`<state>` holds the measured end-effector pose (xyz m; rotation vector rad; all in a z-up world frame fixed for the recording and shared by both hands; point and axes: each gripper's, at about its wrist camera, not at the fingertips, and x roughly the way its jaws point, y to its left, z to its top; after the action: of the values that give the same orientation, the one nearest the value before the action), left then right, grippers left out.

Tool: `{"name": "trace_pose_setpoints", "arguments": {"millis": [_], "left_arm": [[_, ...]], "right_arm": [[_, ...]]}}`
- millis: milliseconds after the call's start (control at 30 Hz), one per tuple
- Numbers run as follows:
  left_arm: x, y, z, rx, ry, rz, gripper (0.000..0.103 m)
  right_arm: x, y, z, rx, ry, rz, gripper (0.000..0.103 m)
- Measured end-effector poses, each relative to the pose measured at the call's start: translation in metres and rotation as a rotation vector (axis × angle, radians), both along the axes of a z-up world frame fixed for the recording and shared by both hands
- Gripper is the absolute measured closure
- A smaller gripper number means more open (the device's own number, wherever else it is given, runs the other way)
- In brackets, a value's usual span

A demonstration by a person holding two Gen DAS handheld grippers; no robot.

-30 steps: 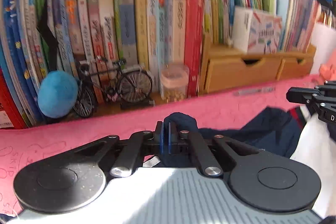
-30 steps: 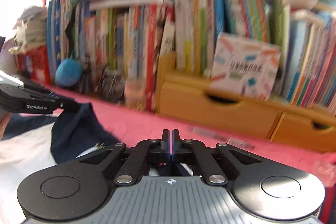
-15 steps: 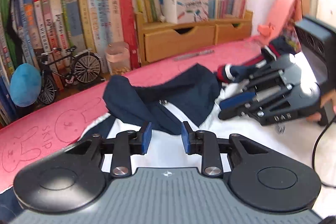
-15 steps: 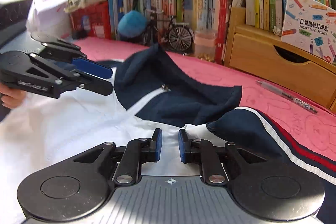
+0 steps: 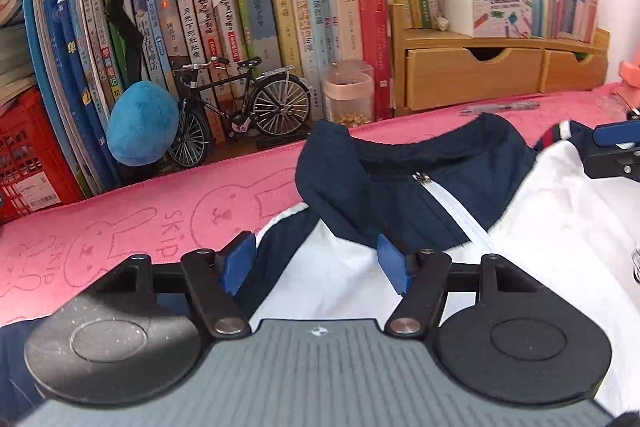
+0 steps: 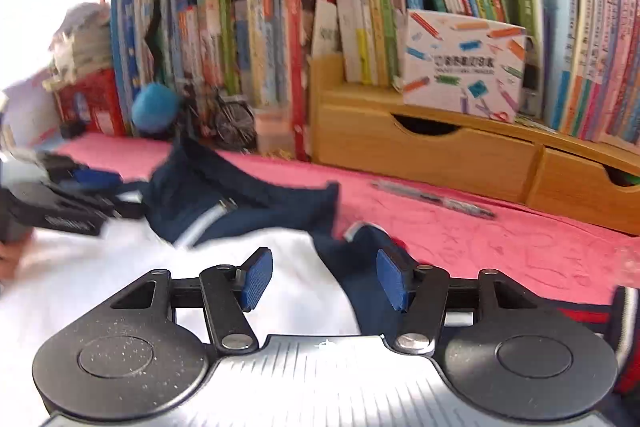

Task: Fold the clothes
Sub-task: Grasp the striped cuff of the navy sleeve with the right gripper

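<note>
Through the left wrist camera, the left gripper [image 5: 316, 265] hangs low over a white and navy jacket [image 5: 420, 227] spread on the pink mat [image 5: 120, 227]; its jaws are opening, the blue pads well apart with only loose white fabric showing in the gap and neither pad pressing on it. A second ago those pads were clamped together on a bunch of navy cloth lifted in front of the books, so the garment has been let go and now lies flat, its dark collar [image 5: 400, 155] humped up near the model bicycle [image 5: 240, 111] and the small jar [image 5: 348, 93]. The tip of the right gripper [image 5: 612, 151] shows at the right edge, over the jacket's shoulder. The right wrist camera's picture is blurred. Here the right gripper [image 6: 324, 279] also has its jaws opening, the pads clear of the white front and navy sleeve beneath them, where a second ago they were pinched shut. The left gripper [image 6: 96, 183] sits at the left over the jacket, a hand [image 6: 10, 255] behind it. A pen [image 6: 432, 199] lies on the mat before the wooden drawers [image 6: 440, 151].
</note>
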<state>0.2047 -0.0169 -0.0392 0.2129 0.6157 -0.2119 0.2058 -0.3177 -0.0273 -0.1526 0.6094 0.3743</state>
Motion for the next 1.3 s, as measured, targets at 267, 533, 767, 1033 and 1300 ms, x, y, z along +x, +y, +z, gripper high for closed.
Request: {"name": "trace_pose_setpoints", "arguments": {"millis": [267, 533, 767, 1033, 1300], "left_arm": [[-0.058, 0.05, -0.005, 0.017, 0.041, 0.023, 0.031], [-0.087, 0.108, -0.01, -0.081, 0.055, 0.167, 0.012], [-0.09, 0.103, -0.01, -0.031, 0.034, 0.188, 0.008], [-0.09, 0.099, -0.011, 0.004, 0.021, 0.197, 0.005], [-0.089, 0.101, -0.011, -0.009, 0.029, 0.205, 0.002]], "right_arm": [[-0.022, -0.192, -0.022, -0.25, 0.056, -0.772, 0.048], [-0.087, -0.225, -0.013, -0.289, -0.077, -0.91, 0.022], [-0.076, -0.224, -0.017, -0.089, -0.077, -0.747, 0.0], [-0.068, -0.251, -0.008, 0.066, -0.04, -0.809, 0.087], [-0.081, -0.258, 0.008, -0.324, -0.111, -1.056, 0.092]]}}
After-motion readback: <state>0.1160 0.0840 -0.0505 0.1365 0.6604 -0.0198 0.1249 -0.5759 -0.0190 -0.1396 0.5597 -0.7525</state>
